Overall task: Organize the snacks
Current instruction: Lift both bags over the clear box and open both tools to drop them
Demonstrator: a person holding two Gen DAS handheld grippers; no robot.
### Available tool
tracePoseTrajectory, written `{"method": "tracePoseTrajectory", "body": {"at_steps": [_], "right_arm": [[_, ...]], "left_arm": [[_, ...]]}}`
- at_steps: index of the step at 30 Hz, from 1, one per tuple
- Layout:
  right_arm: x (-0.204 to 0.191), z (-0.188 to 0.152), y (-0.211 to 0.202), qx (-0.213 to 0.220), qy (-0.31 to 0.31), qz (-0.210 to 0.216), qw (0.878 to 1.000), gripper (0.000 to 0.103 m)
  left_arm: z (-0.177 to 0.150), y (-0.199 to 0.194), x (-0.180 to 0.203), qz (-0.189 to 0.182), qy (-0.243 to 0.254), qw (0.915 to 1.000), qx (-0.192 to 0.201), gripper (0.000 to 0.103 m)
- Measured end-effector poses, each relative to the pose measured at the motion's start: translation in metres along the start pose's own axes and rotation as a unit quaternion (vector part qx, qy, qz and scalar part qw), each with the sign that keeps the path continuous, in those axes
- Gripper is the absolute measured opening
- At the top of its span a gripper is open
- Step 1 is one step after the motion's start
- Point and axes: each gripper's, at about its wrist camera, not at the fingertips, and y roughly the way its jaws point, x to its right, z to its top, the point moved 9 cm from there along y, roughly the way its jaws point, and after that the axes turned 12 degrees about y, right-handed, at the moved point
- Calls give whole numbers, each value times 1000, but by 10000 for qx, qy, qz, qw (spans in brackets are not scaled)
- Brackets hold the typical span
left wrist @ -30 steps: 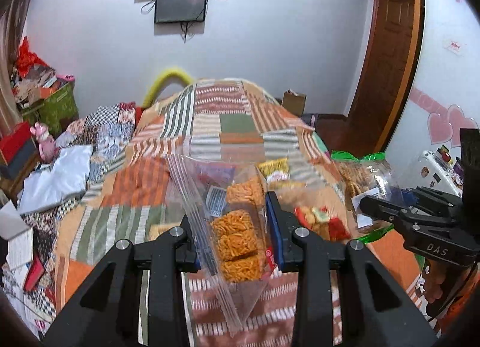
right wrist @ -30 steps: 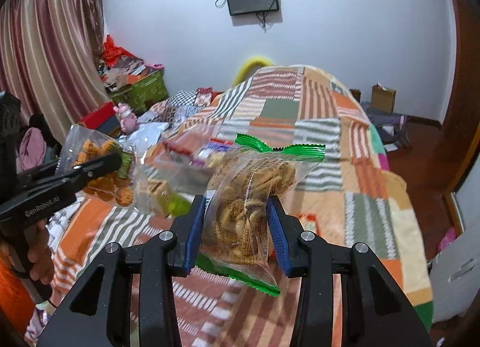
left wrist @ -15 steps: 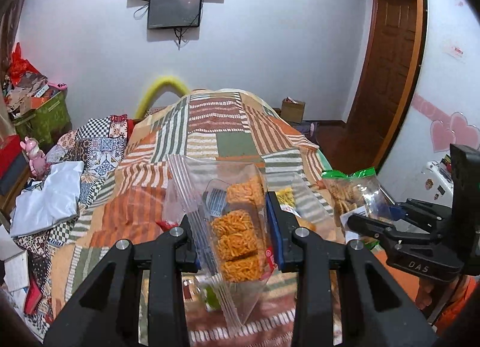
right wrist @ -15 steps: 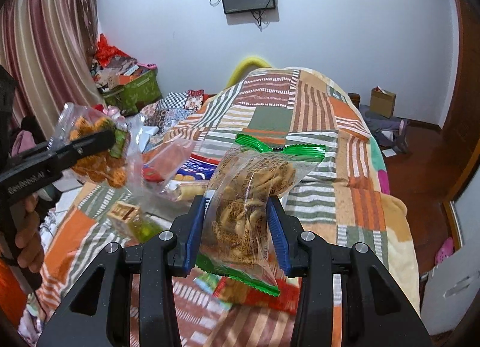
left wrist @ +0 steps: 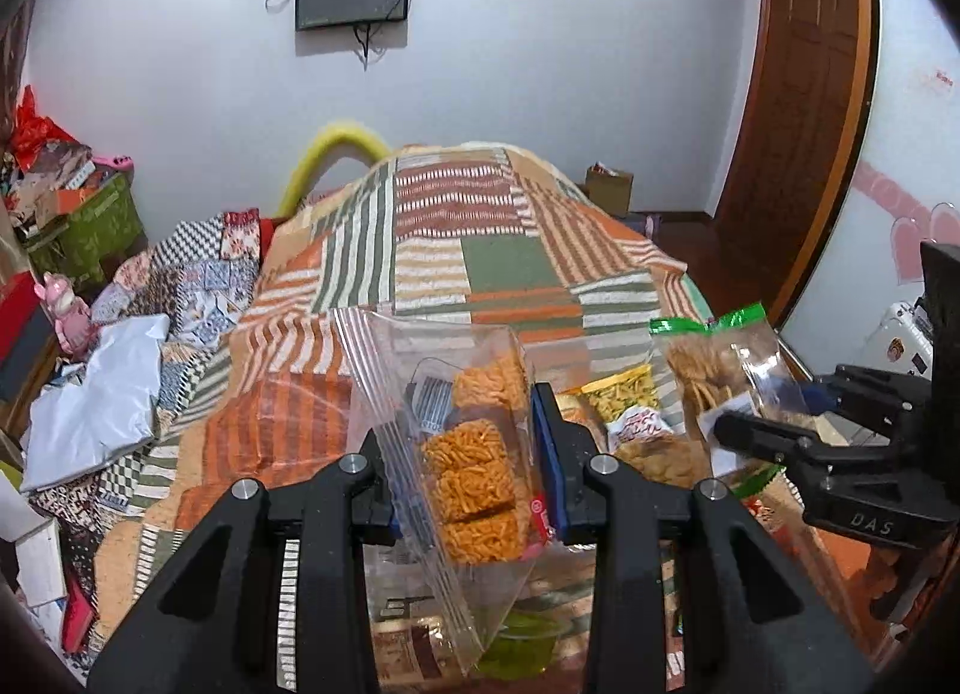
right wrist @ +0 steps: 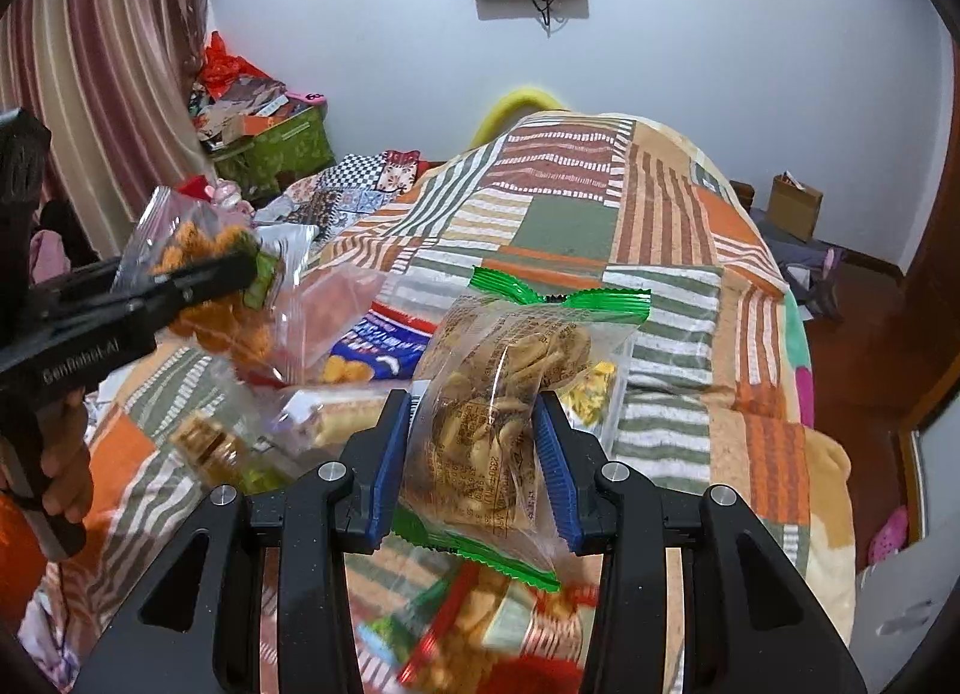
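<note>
We've got the left gripper point(left wrist: 468, 454) pointing forward and down, jaws clamped tight on a clear snack bag point(left wrist: 474, 472). Right gripper point(right wrist: 474, 454) same pose, jaws pinching a green-edged cracker bag point(right wrist: 510, 394). Our left hand point(right wrist: 63, 454) wraps its gripper's handle; right hand mostly hidden.

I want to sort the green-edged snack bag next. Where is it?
The green-edged snack bag is clamped in the right gripper, held above the snack pile on the patchwork bedspread.
</note>
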Motion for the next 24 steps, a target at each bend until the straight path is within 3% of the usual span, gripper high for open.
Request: {"method": "tracePoseTrajectory", "body": {"at_steps": [7,11,14,19,24], "right_arm": [[-8,-6,26,-152,-264,-96,9995,37],[-3,-6,33,-186,-175,-141,9996,37],[1,-7,34,-256,-16,-114,9996,38],[1,-5,23,-163,13,-156,9997,60],[-1,-1,12,-81,-1,-157,9998,60]], "left_arm": [[-10,23,-6,128,21,9998,-171,34],[-16,31,-3,17,7,9994,-333,35],[-16,28,-2,-2,5,9995,-314,44],[-8,13,2,31,75,9999,-96,54],[-3,-5,4,20,79,10000,7,62]]}}
